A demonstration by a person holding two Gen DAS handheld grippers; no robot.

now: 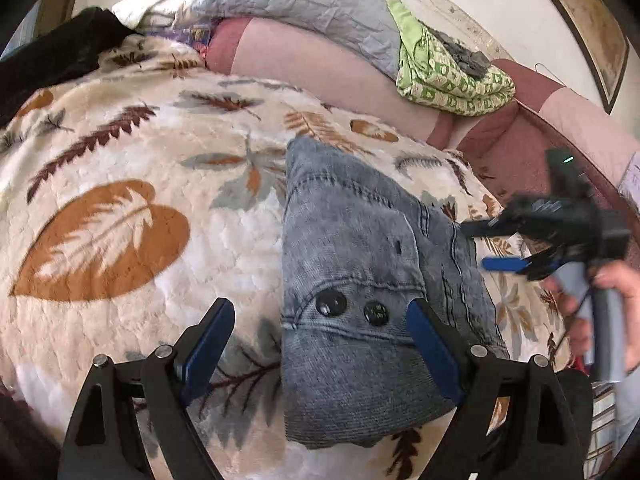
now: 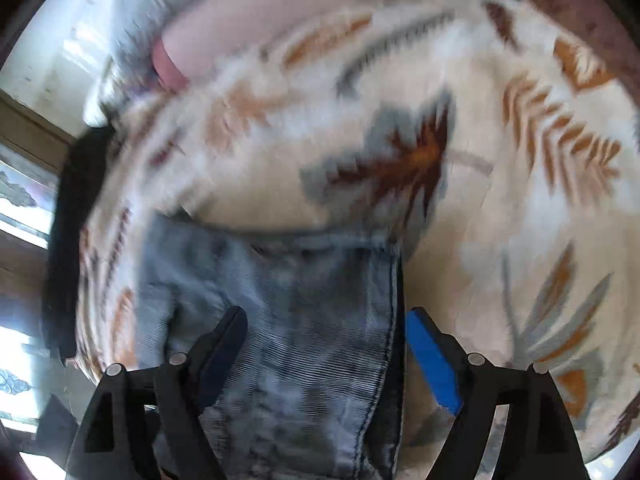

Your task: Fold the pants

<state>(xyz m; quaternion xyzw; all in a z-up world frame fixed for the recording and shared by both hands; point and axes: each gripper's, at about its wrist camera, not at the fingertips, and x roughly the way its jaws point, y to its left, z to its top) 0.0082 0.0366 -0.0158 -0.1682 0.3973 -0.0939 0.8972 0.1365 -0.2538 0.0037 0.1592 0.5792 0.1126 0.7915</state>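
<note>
the jeans (image 1: 360, 280) lay folded into a compact stack on the leaf blanket (image 1: 120, 220) of the bed. i had both tongs spread and empty: left tongs (image 1: 320, 344) over the stack, right tongs (image 1: 484, 246) beside it. the denim looked thick, limp, grippy; i'd pinch a seamed edge.

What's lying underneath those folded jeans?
The folded jeans rest on a cream fleece blanket patterned with leaves and feathers, which shows all around them. Whatever lies under the blanket, or between the denim layers, is hidden.
</note>
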